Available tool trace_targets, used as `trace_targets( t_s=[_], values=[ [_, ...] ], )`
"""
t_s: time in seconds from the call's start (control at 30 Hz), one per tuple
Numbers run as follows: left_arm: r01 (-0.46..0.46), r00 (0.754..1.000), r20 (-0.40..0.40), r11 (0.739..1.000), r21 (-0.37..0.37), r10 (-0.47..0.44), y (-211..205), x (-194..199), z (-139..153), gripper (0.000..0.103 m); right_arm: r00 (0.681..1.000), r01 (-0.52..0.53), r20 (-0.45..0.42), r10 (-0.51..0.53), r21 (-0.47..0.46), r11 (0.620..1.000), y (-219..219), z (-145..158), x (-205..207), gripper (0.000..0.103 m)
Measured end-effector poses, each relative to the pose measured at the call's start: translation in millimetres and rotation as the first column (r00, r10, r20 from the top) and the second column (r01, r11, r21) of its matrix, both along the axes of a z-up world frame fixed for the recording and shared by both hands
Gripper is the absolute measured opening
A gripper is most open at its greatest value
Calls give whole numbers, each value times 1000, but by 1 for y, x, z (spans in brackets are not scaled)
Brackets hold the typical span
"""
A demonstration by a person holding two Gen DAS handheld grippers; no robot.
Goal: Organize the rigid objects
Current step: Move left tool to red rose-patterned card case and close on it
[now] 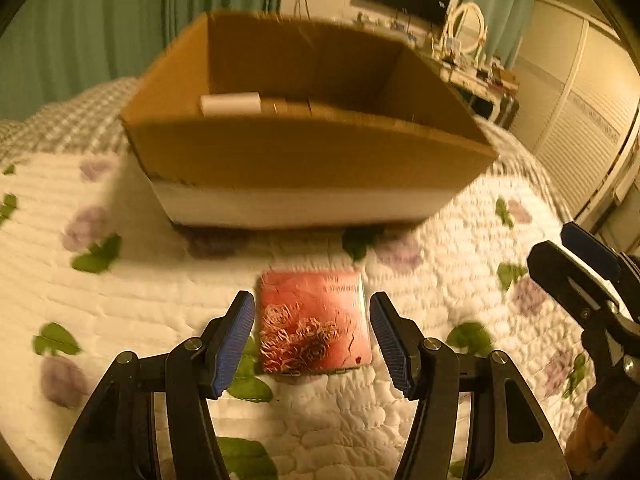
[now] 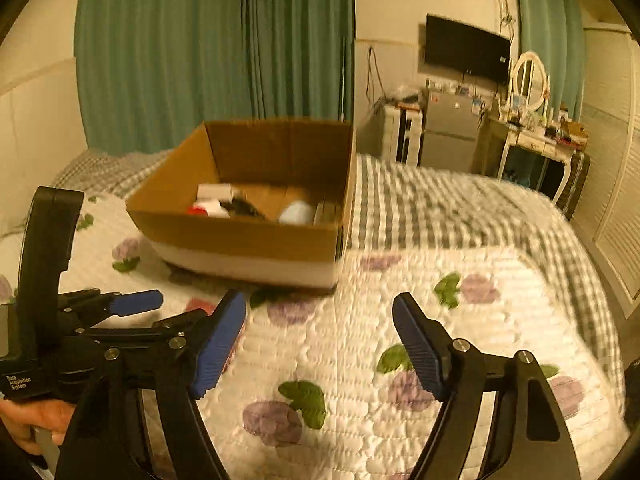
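Observation:
A flat pink square case point(image 1: 314, 320) with a rose print lies on the white floral quilt point(image 1: 100, 300). My left gripper point(image 1: 312, 295) is open and straddles it, a blue pad close on each side, neither pressing. Just behind stands an open cardboard box point(image 1: 304, 156) holding a white cylinder point(image 1: 230, 104). At the right edge of this view sits my right gripper point(image 1: 554, 240). In the right wrist view my right gripper point(image 2: 319, 296) hangs open over bare quilt point(image 2: 340, 360). My left gripper point(image 2: 176, 308), held by a hand point(image 2: 36, 420), is at the left with the pink case point(image 2: 200, 305) showing behind it.
The cardboard box point(image 2: 240, 240) holds several items, among them a white bottle point(image 2: 214, 192) and a pale round object point(image 2: 296, 212). A checked bedspread point(image 2: 440, 208) covers the far bed. Teal curtains point(image 2: 200, 40), a small fridge point(image 2: 450, 132) and a vanity table point(image 2: 532, 136) stand beyond.

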State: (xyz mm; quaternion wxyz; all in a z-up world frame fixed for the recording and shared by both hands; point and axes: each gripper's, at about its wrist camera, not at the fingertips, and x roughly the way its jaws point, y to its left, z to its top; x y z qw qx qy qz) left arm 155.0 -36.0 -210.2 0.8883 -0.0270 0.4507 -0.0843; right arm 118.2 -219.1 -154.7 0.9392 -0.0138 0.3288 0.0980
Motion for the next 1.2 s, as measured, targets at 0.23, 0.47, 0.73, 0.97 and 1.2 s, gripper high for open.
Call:
trace_targets(
  t_s=[0.23, 0.47, 0.73, 0.97, 1.2],
  values=[
    [44, 998, -44, 999, -4, -45, -5, 6, -19, 63, 992, 8, -127, -6, 14, 1000, -2, -40, 16, 72],
    [64, 997, -44, 995, 74, -61, -20, 9, -23, 63, 977, 12, -214, -10, 8, 1000, -2, -65, 25, 63],
    [19, 998, -63, 989, 149, -9, -27, 16, -28, 76, 974, 10, -228, -11, -7, 1000, 1, -69, 27, 63],
    [-25, 991, -131, 999, 27, 28, -9, 31, -37, 74, 974, 25, -226, -25, -4, 1000, -4, -68, 26, 63],
    [-57, 991, -120, 998, -16, 54, 12, 12, -22, 71, 977, 16, -213, -19, -20, 1000, -1, -61, 19, 62]
  ],
)
